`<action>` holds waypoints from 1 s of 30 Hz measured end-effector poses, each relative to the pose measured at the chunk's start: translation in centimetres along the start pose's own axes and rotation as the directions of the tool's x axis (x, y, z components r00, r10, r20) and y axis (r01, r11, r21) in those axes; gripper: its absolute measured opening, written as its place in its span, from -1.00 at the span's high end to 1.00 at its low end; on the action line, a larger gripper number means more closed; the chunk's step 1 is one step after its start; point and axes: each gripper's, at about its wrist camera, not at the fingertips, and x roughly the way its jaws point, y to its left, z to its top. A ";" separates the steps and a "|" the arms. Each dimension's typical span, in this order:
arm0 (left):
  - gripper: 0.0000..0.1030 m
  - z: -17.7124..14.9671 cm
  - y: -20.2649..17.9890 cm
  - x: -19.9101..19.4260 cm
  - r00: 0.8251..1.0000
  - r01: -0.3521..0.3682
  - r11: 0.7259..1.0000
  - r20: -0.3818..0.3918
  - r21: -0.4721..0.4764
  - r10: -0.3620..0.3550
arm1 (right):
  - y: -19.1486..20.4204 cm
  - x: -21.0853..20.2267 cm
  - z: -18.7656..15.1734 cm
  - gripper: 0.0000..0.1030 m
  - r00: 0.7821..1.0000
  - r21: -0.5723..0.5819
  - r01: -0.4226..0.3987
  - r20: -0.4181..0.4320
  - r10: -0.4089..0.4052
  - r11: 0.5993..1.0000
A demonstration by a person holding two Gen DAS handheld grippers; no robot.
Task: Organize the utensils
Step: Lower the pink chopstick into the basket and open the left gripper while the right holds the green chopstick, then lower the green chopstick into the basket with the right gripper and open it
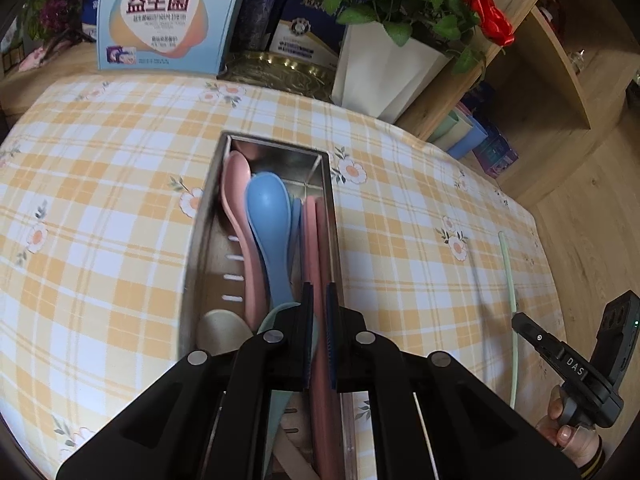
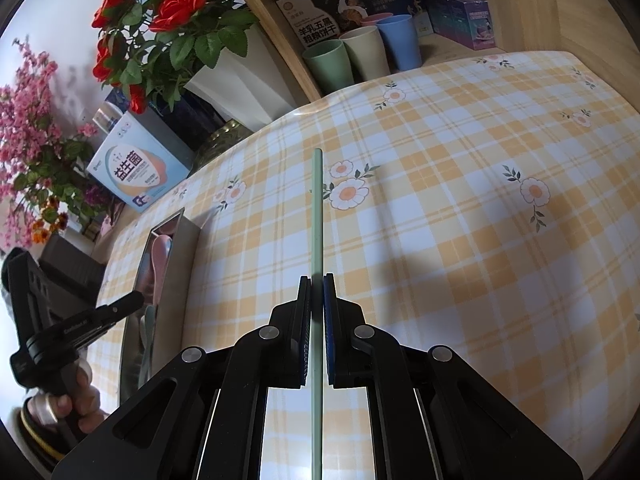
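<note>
A long metal tray (image 1: 199, 236) lies on the checked tablecloth. It holds a pink spoon (image 1: 236, 200), a blue spoon (image 1: 268, 216), a beige spoon (image 1: 222, 330), a green spoon (image 1: 276, 316) and pink chopsticks. My left gripper (image 1: 319, 288) hovers over the tray's near right side, shut on a pink chopstick (image 1: 322, 248) that runs along the tray's right wall. My right gripper (image 2: 317, 280) is shut on a pale green chopstick (image 2: 317, 208) that points forward above the cloth, right of the tray (image 2: 176, 280). The green chopstick (image 1: 509, 280) and right gripper (image 1: 520, 322) also show at the left wrist view's right edge.
At the table's back stand a white pot of red roses (image 1: 384, 76), a light blue box (image 1: 160, 16) and a brass dish (image 1: 280, 72). Green, beige and blue cups (image 2: 362, 58) sit on a wooden shelf beyond the table. A hand (image 2: 72, 400) grips the left tool.
</note>
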 end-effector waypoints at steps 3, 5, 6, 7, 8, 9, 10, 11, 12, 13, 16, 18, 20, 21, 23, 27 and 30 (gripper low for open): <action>0.87 0.3 0.0 -1.1 0.999 -0.025 0.999 0.030 0.023 0.024 | 0.3 -0.2 0.0 0.89 1.000 -0.006 -0.004 0.000 0.004 1.000; 0.87 0.4 0.0 -2.1 0.998 -0.045 0.998 0.055 0.040 0.043 | 0.7 -0.4 -0.1 0.89 1.000 -0.010 -0.009 -0.004 0.009 1.000; 0.85 0.4 0.1 -2.7 0.996 -0.055 0.997 0.068 0.049 0.051 | 0.9 -0.4 -0.2 0.89 1.000 -0.012 -0.012 -0.006 0.012 1.000; 0.84 0.5 0.0 -3.1 0.995 -0.062 0.996 0.077 0.057 0.058 | 1.2 -0.4 -0.2 0.89 1.000 -0.015 -0.016 -0.009 0.016 1.000; 0.81 0.5 0.0 -3.6 0.994 -0.071 0.995 0.089 0.068 0.065 | 1.5 -0.5 -0.3 0.89 1.000 -0.019 -0.019 -0.011 0.019 1.000; 0.77 0.4 -0.1 -4.2 0.992 -0.083 0.993 0.102 0.083 0.074 | 1.7 -0.5 -0.3 0.89 1.000 -0.022 -0.022 -0.013 0.022 1.000; 0.75 0.3 -0.1 -4.6 0.991 -0.091 0.992 0.109 0.093 0.080 | 2.0 -0.5 -0.3 0.89 1.000 -0.025 -0.025 -0.015 0.024 0.999; 0.69 0.2 -0.2 -5.0 0.989 -0.103 0.989 0.117 0.107 0.090 | 2.4 -0.6 -0.4 0.89 1.000 -0.032 -0.026 -0.016 0.026 0.999; 0.57 0.0 -0.3 -5.6 0.987 -0.116 0.986 0.129 0.122 0.100 | 2.7 -0.7 -0.4 0.89 1.000 -0.038 -0.027 -0.016 0.026 0.999; 0.50 -0.1 -0.3 -6.0 0.985 -0.120 0.985 0.138 0.127 0.103 | 3.1 -0.8 -0.5 0.89 1.000 -0.046 -0.028 -0.014 0.027 0.999; 0.23 -0.6 -0.3 -7.3 0.979 -0.136 0.980 0.170 0.144 0.111 | 4.2 -1.2 -0.6 0.89 1.000 -0.065 -0.029 -0.008 0.029 0.997; -0.09 -0.9 -0.2 -8.3 0.974 -0.154 0.976 0.192 0.152 0.124 | 4.9 -1.4 -0.7 0.89 1.000 -0.078 -0.030 -0.007 0.030 0.996; -0.40 -1.0 0.0 -8.9 0.970 -0.163 0.976 0.205 0.144 0.131 | 5.6 -1.6 -0.8 0.89 0.999 -0.092 -0.034 -0.010 0.034 0.995; -0.57 -1.1 0.2 -9.5 0.969 -0.157 0.978 0.213 0.135 0.127 | 6.1 -1.6 -0.8 0.89 0.999 -0.098 -0.039 -0.014 0.037 0.994; -0.74 -1.3 0.6 -10.2 0.964 -0.169 0.977 0.229 0.130 0.136 | 6.8 -1.6 -1.0 0.89 0.999 -0.108 -0.047 -0.022 0.045 0.993; -0.82 -1.5 1.5 -11.4 0.954 -0.201 0.972 0.248 0.124 0.166 | 8.4 -1.2 -1.7 0.89 0.997 -0.121 -0.062 -0.060 0.055 0.991; -0.87 -1.8 2.8 -12.0 0.952 -0.205 0.973 0.250 0.104 0.174 | 9.5 -0.4 -2.0 0.89 0.994 -0.131 -0.069 -0.091 0.058 0.989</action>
